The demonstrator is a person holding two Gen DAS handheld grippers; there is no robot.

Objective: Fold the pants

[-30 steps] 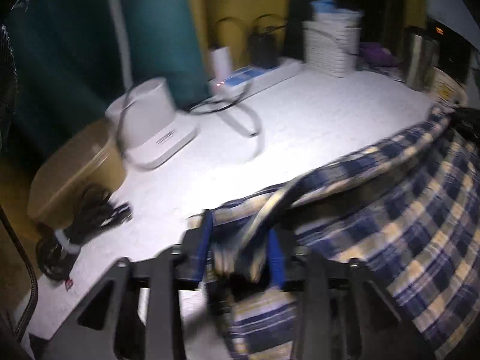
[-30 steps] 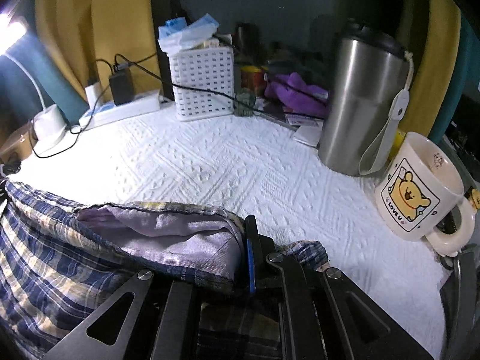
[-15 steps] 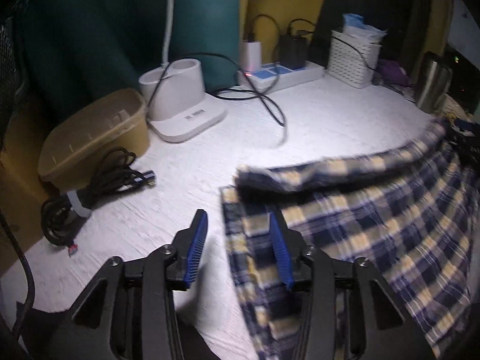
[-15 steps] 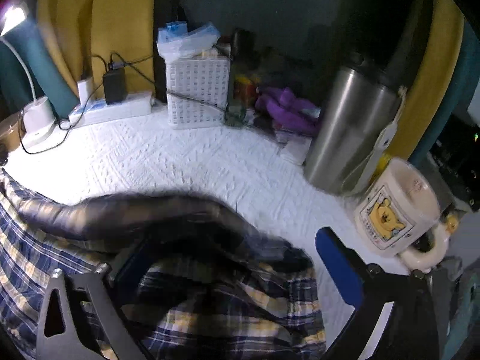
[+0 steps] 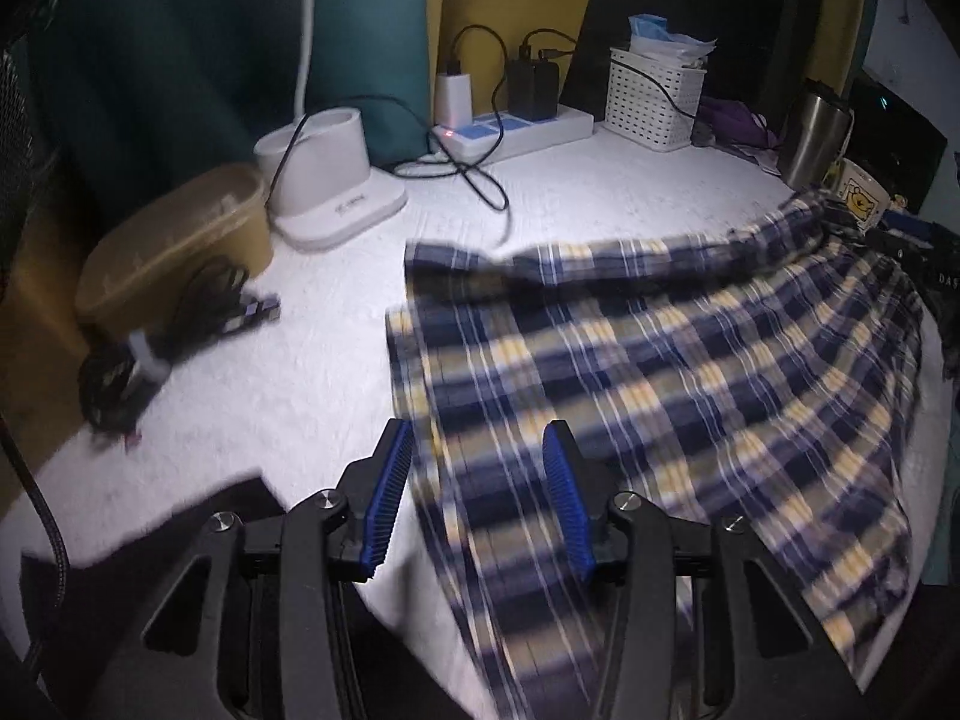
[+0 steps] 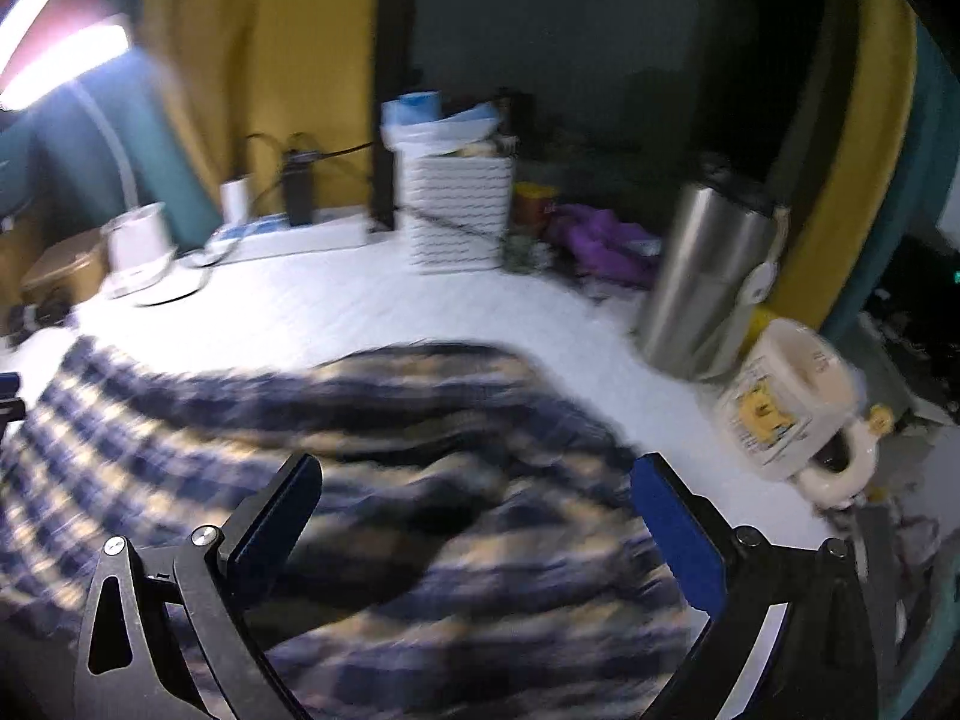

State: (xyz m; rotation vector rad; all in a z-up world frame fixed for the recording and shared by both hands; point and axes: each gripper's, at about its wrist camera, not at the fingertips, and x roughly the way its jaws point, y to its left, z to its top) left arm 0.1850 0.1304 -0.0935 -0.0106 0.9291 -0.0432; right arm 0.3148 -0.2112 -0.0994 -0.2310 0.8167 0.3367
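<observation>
Both hand-held grippers — left [image 5: 477,498], right [image 6: 474,531] — gape, released, above plaid pants [image 5: 660,372]; mug [image 6: 780,402] label blurred.

The left gripper [image 5: 477,492] has its jaws parted, the blue ribbed pads [image 5: 387,501] facing each other across a gap with nothing pinched between them. Its black linkage arms spread out below toward the bottom edge of the left wrist view, and the tool points forward and slightly down. The right gripper [image 6: 474,510] has its jaws spread wider, the two blue pads [image 6: 672,531] far apart and angled outward, gripping nothing. Its black frame fills the lower corners of the right wrist view, which is blurred.
</observation>
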